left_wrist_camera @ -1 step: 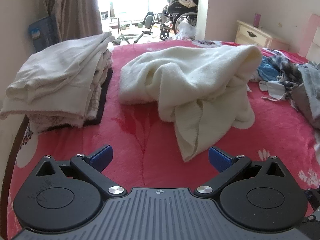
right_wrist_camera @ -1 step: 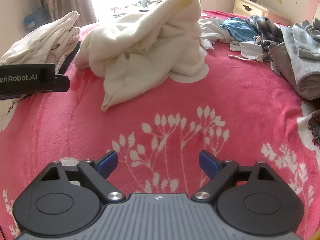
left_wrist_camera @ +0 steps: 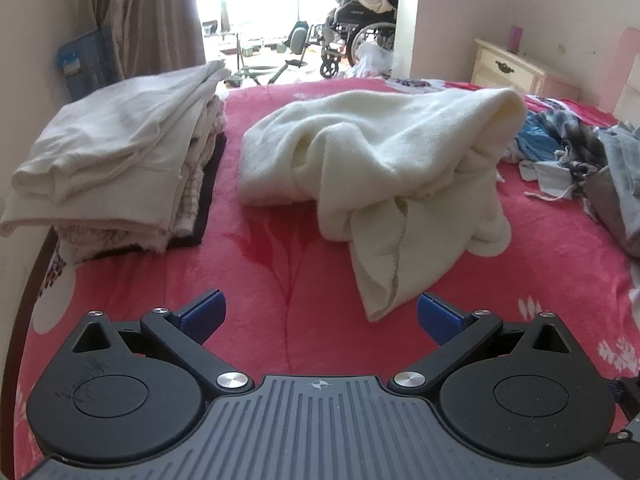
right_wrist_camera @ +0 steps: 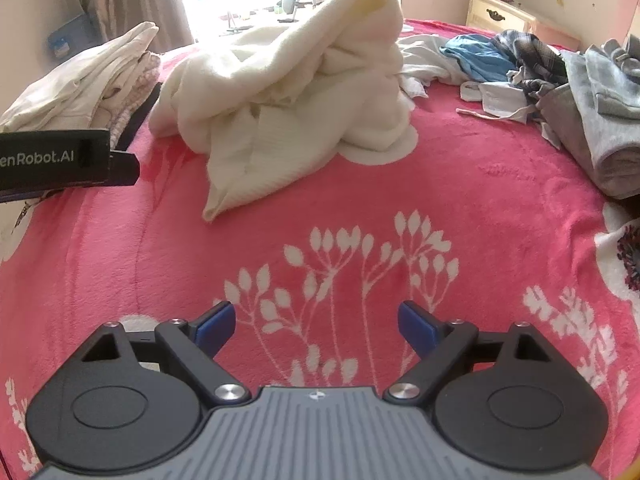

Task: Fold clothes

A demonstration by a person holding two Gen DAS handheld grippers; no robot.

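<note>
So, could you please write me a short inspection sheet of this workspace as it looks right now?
Surface: bed with a pink floral blanket, bare in front of both grippers.
Job's things: crumpled cream garment mid-bed, unfolded; folded stack at the left edge.
Clutter: loose clothes pile on the right side, blue, plaid and grey pieces.
Grippers: left gripper open, nothing between its jaws; right gripper open, nothing between its jaws.
Cables: nothing seen.
Surroundings: curtain, wheelchair near a bright opening, cream nightstand by the wall.
</note>
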